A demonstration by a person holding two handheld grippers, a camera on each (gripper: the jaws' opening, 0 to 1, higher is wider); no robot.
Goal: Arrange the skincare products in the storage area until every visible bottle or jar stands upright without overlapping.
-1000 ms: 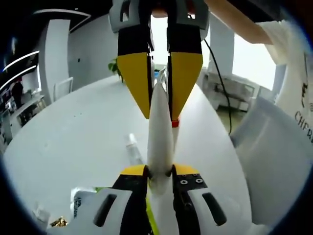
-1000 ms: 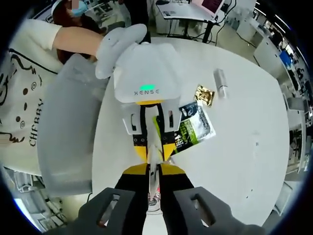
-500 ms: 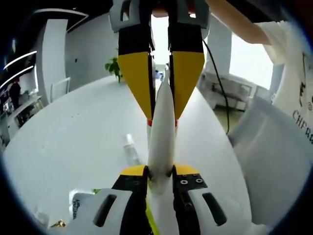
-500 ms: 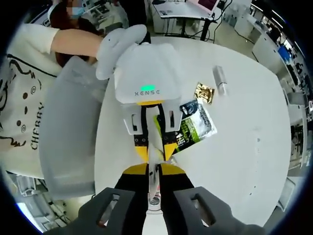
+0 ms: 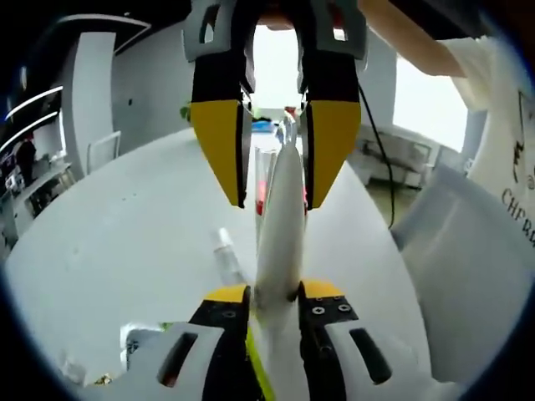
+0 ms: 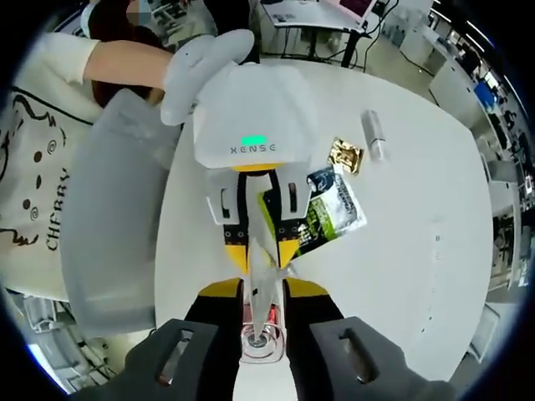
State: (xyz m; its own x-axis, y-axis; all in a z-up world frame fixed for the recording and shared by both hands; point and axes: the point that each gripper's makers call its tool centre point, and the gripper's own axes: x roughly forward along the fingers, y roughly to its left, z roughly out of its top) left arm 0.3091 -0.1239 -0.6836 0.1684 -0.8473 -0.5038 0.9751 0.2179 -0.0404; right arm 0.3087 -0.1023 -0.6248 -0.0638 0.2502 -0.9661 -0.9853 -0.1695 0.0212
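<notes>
White plastic, soft-walled and tapering to a flat crimped end, the squeeze tube (image 5: 278, 219) is held in the air between the two tools above the round white table (image 5: 125, 242). The left gripper (image 5: 273, 294) pinches its lower body, yellow pads pressed against both sides; in the left gripper view the right gripper (image 5: 276, 180) faces it with jaws spread, standing clear of the crimped end on either side, and the right gripper view shows the same slack stance around the tube (image 6: 264, 288). Such a tube will likely be light, yielding under pressure and a little slick, so a grip low on the fuller body near the cap should hold better than one on the thin crimp, and it will only stand on its cap end. On the table beyond lie a dark green and white sachet (image 6: 328, 210), a small gold foil packet (image 6: 344, 156) and a slim grey tube (image 6: 374, 135) lying on its side toward the far edge. At the near left edge sits a pale grey translucent bin (image 6: 113, 217); whether it holds anything cannot be told.
</notes>
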